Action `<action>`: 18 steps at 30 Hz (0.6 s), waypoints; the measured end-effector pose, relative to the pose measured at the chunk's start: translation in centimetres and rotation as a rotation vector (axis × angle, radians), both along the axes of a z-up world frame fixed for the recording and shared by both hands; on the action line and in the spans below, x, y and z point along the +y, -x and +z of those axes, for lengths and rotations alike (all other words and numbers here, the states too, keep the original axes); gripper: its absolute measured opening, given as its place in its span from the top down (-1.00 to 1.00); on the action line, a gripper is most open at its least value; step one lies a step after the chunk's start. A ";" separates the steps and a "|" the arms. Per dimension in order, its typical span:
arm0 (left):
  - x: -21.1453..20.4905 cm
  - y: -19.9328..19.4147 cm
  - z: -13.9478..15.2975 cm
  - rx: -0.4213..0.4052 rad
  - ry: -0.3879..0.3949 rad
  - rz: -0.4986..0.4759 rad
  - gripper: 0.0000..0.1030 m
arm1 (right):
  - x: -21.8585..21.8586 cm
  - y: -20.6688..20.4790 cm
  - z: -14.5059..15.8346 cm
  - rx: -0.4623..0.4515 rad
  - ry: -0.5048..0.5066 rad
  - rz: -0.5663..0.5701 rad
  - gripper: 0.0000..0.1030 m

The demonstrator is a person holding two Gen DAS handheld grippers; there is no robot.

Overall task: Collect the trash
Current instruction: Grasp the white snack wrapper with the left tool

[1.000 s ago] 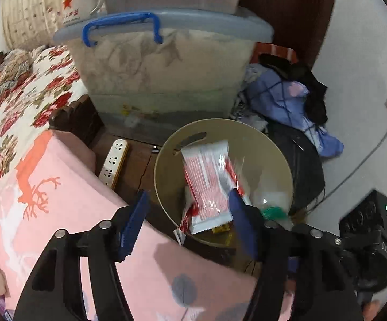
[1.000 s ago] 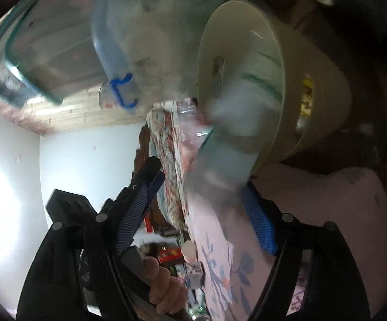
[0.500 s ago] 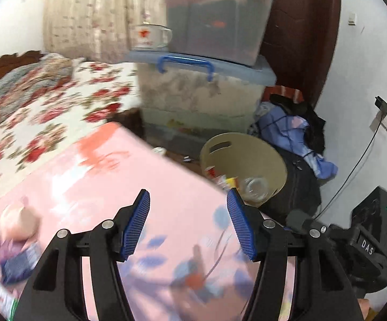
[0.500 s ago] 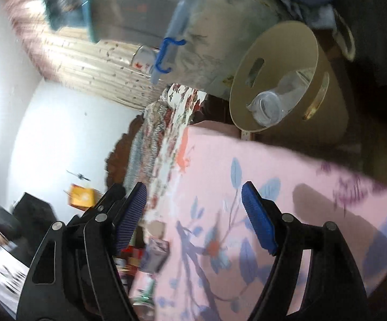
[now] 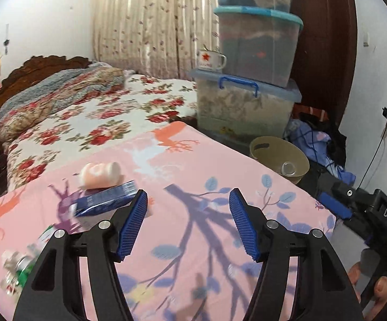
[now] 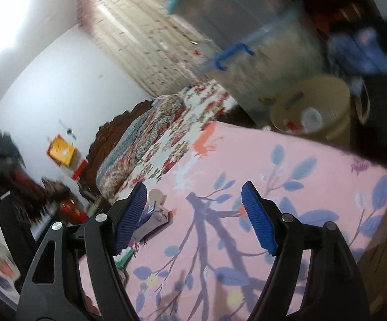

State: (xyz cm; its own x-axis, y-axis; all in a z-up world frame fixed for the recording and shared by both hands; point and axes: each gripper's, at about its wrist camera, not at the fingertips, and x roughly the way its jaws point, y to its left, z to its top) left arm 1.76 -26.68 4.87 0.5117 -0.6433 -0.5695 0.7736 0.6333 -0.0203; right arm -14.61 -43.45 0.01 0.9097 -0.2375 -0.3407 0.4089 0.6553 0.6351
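My left gripper (image 5: pixel 188 208) is open and empty above a pink printed cloth (image 5: pixel 198 219). On the cloth to its left lie a blue wrapper (image 5: pixel 105 200), a pale pink cup on its side (image 5: pixel 100 172) and a green-labelled plastic bottle (image 5: pixel 19 270). The beige trash bin (image 5: pixel 279 157) stands beyond the cloth's far edge with a clear bottle inside. My right gripper (image 6: pixel 193 200) is open and empty over the same cloth (image 6: pixel 287 174). The blue wrapper (image 6: pixel 153 210) shows by its left finger. The bin (image 6: pixel 313 112) is at the upper right.
Stacked plastic storage boxes (image 5: pixel 249 101) stand behind the bin, with a star mug (image 5: pixel 209 58) on one. A flowered bed (image 5: pixel 94 117) lies to the left. A pile of clothes (image 5: pixel 316 136) is right of the bin. The other gripper (image 5: pixel 367 214) shows at the right.
The red-and-white wrapper and the bottle left my grippers and went into the bin. Both grippers have pulled back from the bin over the pink cloth, toward the remaining items.
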 end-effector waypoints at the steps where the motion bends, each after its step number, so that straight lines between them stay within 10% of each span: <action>1: 1.0 0.0 0.1 -0.006 0.004 0.012 -0.19 | 0.8 -0.1 0.5 0.006 0.031 0.006 -0.45; 13: 11.1 -1.2 -0.9 0.003 0.044 0.153 -0.23 | 13.0 -1.7 4.2 0.014 0.430 -0.026 -0.94; 18: 14.9 -2.3 -1.8 0.004 0.037 0.236 -0.27 | 15.0 -3.2 3.4 0.069 0.413 -0.037 -0.94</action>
